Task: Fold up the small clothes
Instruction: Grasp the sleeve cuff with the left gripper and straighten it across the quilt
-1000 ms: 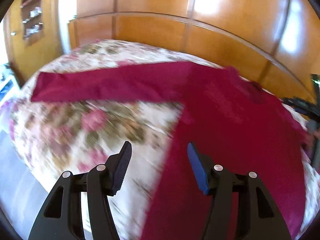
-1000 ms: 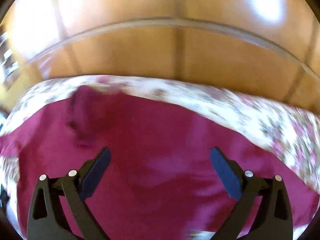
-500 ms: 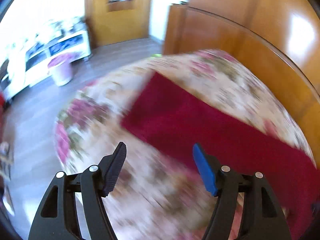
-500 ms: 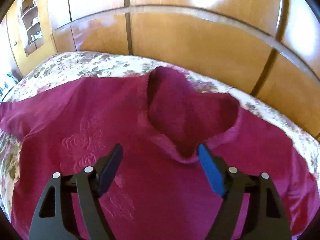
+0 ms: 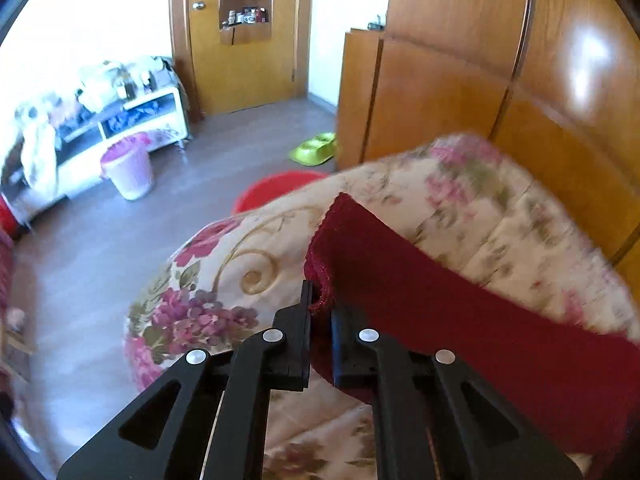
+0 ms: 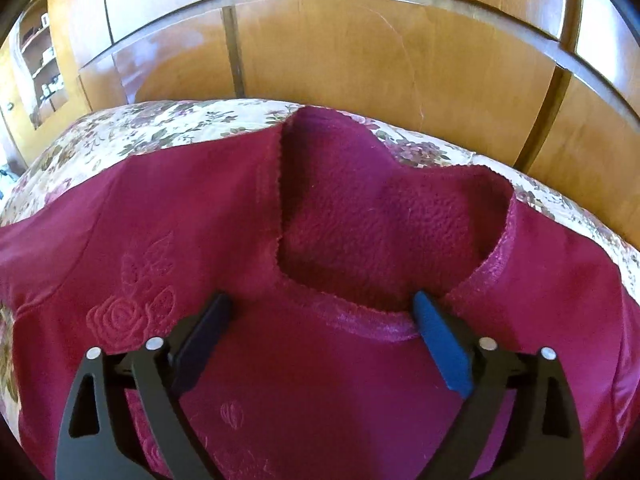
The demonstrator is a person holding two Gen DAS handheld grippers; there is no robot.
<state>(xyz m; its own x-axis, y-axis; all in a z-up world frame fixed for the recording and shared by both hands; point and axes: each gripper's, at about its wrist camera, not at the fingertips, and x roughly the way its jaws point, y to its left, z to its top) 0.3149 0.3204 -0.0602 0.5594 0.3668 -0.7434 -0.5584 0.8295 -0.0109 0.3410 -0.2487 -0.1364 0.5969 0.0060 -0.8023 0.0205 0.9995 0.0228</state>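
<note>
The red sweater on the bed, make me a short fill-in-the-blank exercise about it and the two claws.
1. The left claw is closing on the cuff of the sweater's ____.
2. The right claw, its jaws opening, hovers just below the sweater's ____.
3. The flower stitched into the sweater's chest is a ____.
4. The sweater lies on a floral ____.

Missing words: sleeve; neckline; rose; bedspread
</note>
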